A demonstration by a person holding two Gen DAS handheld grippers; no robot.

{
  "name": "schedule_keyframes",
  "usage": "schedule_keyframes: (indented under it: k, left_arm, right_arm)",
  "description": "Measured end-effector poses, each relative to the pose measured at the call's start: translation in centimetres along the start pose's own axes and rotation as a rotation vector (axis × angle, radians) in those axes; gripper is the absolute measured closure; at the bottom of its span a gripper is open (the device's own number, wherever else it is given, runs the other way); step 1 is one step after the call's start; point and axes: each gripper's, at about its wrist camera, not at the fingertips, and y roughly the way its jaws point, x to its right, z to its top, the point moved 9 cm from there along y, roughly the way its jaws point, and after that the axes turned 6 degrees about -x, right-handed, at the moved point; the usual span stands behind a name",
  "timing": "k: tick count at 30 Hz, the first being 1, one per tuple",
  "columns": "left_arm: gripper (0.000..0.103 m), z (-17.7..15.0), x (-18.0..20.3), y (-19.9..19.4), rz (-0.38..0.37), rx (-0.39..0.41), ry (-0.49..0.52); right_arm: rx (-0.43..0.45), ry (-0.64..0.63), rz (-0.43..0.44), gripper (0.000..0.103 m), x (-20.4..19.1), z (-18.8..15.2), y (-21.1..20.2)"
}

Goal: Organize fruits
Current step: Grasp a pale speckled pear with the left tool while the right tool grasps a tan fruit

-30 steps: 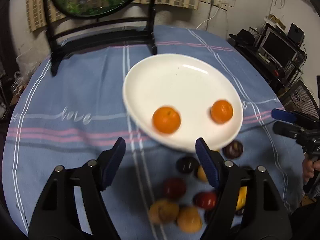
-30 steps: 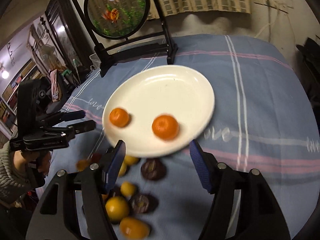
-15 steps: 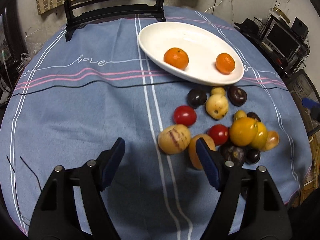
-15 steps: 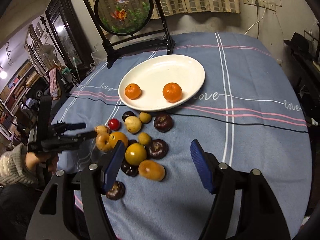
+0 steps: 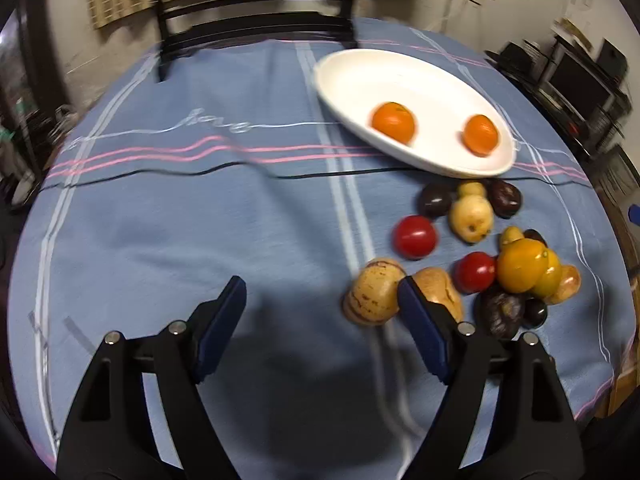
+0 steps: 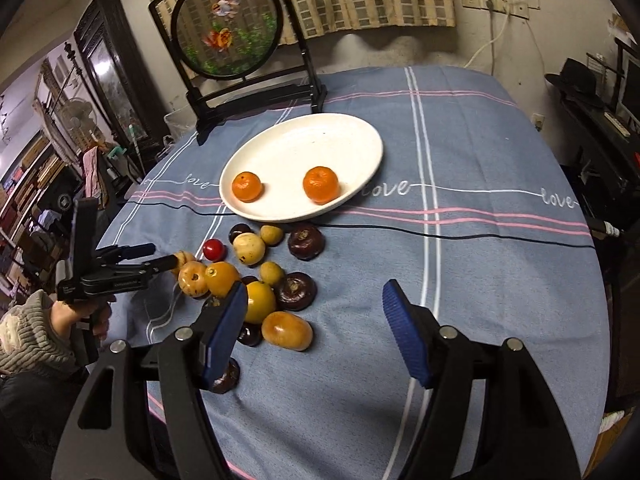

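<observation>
A white oval plate [image 6: 340, 136] [image 5: 360, 76] on the blue tablecloth holds two tangerines [image 6: 320, 185] [image 5: 393, 121]. In front of it lies a pile of several loose fruits: red tomatoes [image 5: 414, 237], dark purple ones [image 6: 306, 242], yellow and tan ones [image 6: 286, 330]. My left gripper [image 5: 322, 312] hovers over bare cloth left of a speckled tan fruit [image 5: 374, 296]; its jaws are opening with nothing between them. In the right wrist view the left gripper [image 6: 160, 254] reaches the pile's left edge. My right gripper [image 6: 314, 320] is open and empty, just right of the pile.
A round embroidered screen on a black stand [image 6: 228, 32] stands at the table's far edge behind the plate. A black cable [image 6: 480, 236] crosses the cloth in front of the plate. A hand in a knitted sleeve [image 6: 36, 328] holds the left gripper. Furniture surrounds the table.
Both grippers have pulled back from over the plate toward the near side, bringing the fruit pile into view. The left one then sank closer to the tan fruits.
</observation>
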Motion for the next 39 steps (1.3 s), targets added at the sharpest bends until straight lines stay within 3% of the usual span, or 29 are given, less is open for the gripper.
schedule_keyframes:
  k: [5, 11, 18, 22, 30, 33, 35, 39]
  left_arm:
    - [0.024, 0.0, 0.0, -1.4, -0.020, 0.031, 0.007]
    - [0.025, 0.3, 1.9, 0.2, -0.020, 0.023, 0.063]
    - [0.027, 1.4, 1.3, 1.6, -0.040, 0.007, 0.016]
    - [0.041, 1.7, 1.3, 1.9, -0.046, -0.001, 0.010]
    - [0.050, 1.6, 1.7, 3.6, -0.059, -0.027, 0.007]
    - [0.062, 1.3, 1.2, 4.2, -0.045, -0.036, 0.005]
    - [0.062, 0.9, 0.8, 3.9, -0.078, -0.036, -0.018]
    - [0.062, 0.3, 0.4, 2.8, -0.073, -0.023, -0.027]
  right_arm:
    - [-0.020, -0.030, 0.025, 0.033, -1.1, 0.3, 0.8]
    - [-0.029, -0.036, 0.025, 0.033, -1.0, 0.3, 0.9]
    - [-0.029, -0.006, 0.004, 0.033, 0.4, -0.3, 0.3]
    - [-0.041, 0.002, 0.003, 0.033, 0.6, -0.5, 0.5]
    - [-0.087, -0.016, 0.005, 0.033, 0.2, -1.0, 1.5]
    - [-0.101, -0.015, 0.005, 0.033, 0.2, -1.1, 1.8]
    - [-0.115, -0.011, 0.006, 0.033, 0.5, -1.2, 2.1]
    - [-0.165, -0.060, 0.019, 0.033, 0.2, -2.3, 3.8]
